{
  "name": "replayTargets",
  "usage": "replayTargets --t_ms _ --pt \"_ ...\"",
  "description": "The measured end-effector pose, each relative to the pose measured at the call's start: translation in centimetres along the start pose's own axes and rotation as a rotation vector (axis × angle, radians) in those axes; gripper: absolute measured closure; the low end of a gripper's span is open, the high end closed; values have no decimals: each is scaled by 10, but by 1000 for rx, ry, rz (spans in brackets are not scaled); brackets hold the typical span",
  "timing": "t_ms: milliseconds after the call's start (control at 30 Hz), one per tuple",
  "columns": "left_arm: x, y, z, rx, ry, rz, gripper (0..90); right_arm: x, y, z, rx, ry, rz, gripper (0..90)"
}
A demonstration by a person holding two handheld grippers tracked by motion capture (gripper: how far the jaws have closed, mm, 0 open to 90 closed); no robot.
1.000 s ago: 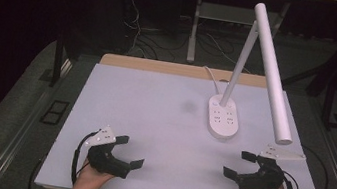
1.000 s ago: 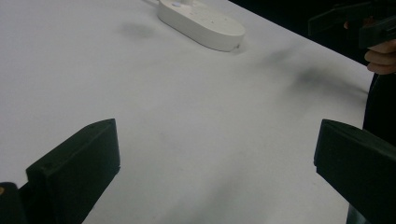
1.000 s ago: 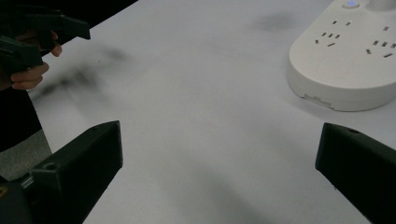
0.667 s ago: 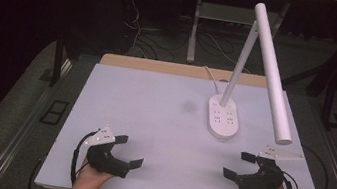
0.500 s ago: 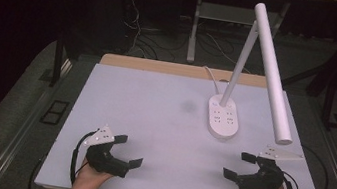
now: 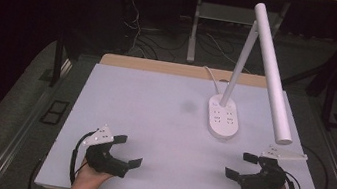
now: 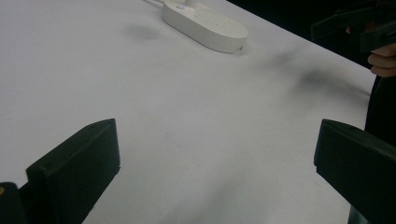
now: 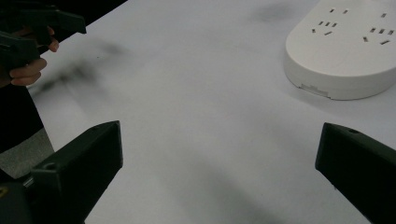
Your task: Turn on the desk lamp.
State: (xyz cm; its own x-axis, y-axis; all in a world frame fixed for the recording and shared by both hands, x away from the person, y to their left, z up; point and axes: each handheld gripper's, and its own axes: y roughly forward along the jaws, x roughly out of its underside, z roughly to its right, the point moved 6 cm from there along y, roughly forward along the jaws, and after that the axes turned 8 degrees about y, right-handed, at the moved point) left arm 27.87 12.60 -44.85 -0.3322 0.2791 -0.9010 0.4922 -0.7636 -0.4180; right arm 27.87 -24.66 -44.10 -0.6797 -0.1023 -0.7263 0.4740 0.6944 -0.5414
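- This looks like a lab or test room set up for recording, not a home.
- A plain white table (image 6: 152,122) stands alone in the middle, its top bare apart from a white desk lamp (image 6: 265,73) whose base (image 6: 224,117) carries rows of power sockets, at the far right.
- Loose cables (image 6: 136,29) trail over the grey carpeted floor (image 6: 18,102) beyond the far edge.
- A metal stand (image 6: 195,27) holds up another bench at the far side.
- Dark frame legs (image 6: 58,58) flank the table to the left and right.
- The surroundings are unlit and black; a floor outlet plate (image 6: 52,111) sits by the table's left edge.
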Motion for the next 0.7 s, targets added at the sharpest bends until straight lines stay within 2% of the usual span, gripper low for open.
replayTargets --t_ms 367,700 --pt "1 2 1 3 -5 -6 0 -7 -1 4 5 10 -16 4" --pt "2 3 1 5 -7 -14 0 -23 -2 5 0 -2 -18 4"
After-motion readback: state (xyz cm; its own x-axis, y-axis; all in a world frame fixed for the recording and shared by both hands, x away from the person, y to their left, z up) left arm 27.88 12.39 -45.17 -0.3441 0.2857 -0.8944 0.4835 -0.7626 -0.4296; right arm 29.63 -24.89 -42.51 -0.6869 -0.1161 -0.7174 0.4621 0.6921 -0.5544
